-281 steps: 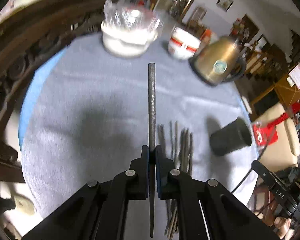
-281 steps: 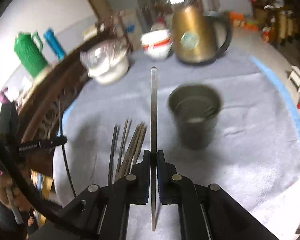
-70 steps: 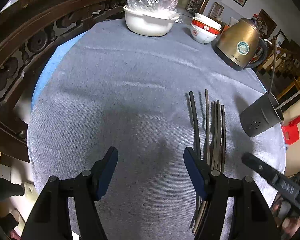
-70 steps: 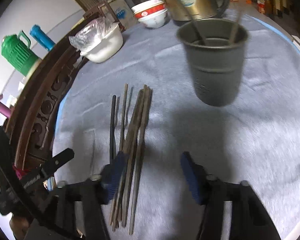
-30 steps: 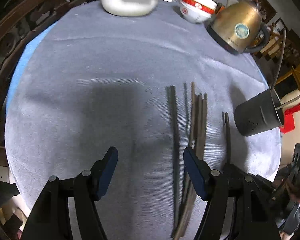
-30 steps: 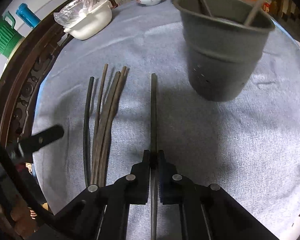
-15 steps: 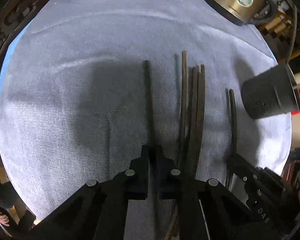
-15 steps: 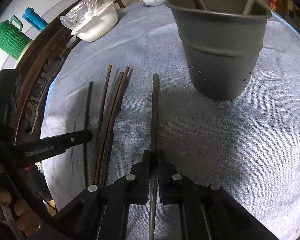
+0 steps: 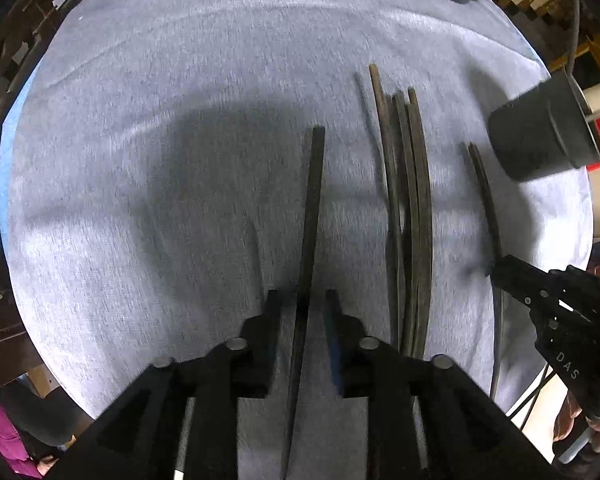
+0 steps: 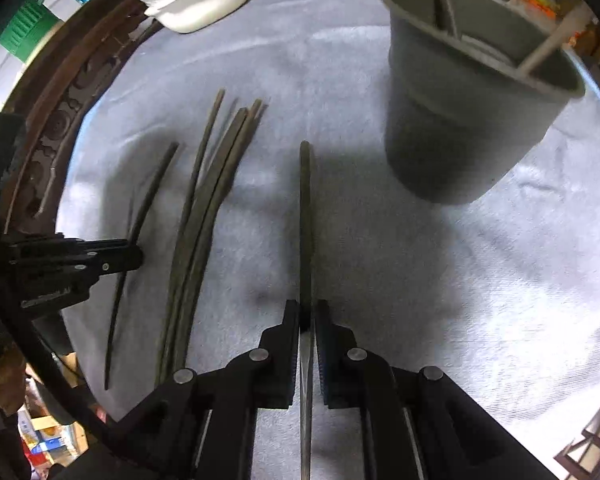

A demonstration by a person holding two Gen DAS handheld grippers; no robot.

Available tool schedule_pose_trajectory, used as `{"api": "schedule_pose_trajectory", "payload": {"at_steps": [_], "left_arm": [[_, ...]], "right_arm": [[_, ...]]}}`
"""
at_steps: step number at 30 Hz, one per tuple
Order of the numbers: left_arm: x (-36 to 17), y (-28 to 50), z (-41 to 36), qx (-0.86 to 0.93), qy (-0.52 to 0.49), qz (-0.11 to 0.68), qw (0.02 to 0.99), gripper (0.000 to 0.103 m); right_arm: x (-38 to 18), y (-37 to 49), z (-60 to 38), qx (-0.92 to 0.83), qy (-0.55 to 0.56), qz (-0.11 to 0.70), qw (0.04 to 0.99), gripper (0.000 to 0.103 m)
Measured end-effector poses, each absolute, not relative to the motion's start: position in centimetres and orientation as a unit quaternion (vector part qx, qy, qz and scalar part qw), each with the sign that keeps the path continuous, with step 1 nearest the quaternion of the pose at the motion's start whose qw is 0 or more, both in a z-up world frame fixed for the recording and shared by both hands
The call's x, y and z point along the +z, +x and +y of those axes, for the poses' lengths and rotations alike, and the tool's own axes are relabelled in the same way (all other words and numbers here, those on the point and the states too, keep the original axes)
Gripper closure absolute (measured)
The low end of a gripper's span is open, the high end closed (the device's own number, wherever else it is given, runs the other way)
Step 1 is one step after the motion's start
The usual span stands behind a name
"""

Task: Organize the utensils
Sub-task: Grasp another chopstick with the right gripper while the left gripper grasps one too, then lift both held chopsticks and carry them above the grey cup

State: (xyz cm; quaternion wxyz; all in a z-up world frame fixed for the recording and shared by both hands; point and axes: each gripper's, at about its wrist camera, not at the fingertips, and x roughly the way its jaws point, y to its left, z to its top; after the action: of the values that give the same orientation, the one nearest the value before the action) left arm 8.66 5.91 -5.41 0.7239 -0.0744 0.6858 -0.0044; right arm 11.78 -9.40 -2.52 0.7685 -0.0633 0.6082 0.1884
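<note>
Your left gripper (image 9: 311,306), clamped on a dark chopstick (image 9: 310,216) half a second ago, is now opening around it on the cloth, while your right gripper (image 10: 308,320) pinches another chopstick (image 10: 306,216) near the holder cup (image 10: 460,128).

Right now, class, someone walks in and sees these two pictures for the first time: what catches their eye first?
Each black claw has one dark chopstick running up between its jaws: the right claw is shut on its chopstick, while the left claw is opening around its own. Next comes the grey cup standing upper right on the grey cloth, and the loose bundle of chopsticks lying between the claws.
</note>
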Motion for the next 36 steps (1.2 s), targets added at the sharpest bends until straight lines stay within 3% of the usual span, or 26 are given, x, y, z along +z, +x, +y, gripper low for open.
{"api": "schedule_pose_trajectory", "payload": {"at_steps": [7, 9, 10, 20, 28, 36], "left_arm": [[-5.9, 11.2, 5.2, -0.014, -0.049, 0.694, 0.718, 0.077], [-6.1, 11.4, 5.0, -0.014, -0.037, 0.694, 0.719, 0.094], [-6.2, 11.7, 4.9, -0.015, -0.032, 0.695, 0.718, 0.096], [-6.4, 11.2, 7.0, -0.042, -0.082, 0.683, 0.724, 0.096], [-0.8, 8.5, 10.1, -0.027, -0.166, 0.568, 0.806, 0.096], [3.9, 5.0, 9.8, 0.008, -0.179, 0.419, 0.890, 0.096]], "right_arm": [[-2.7, 13.8, -7.9, 0.165, -0.084, 0.619, 0.763, 0.089], [-2.8, 14.2, -7.1, 0.164, -0.100, 0.622, 0.760, 0.089], [-2.8, 14.2, -6.8, 0.165, -0.108, 0.623, 0.757, 0.089], [-2.3, 14.0, -5.1, 0.180, -0.121, 0.610, 0.762, 0.097], [2.3, 9.8, -7.0, 0.211, -0.065, 0.533, 0.817, 0.097], [8.0, 6.3, -10.3, 0.194, 0.003, 0.368, 0.909, 0.097]]}}
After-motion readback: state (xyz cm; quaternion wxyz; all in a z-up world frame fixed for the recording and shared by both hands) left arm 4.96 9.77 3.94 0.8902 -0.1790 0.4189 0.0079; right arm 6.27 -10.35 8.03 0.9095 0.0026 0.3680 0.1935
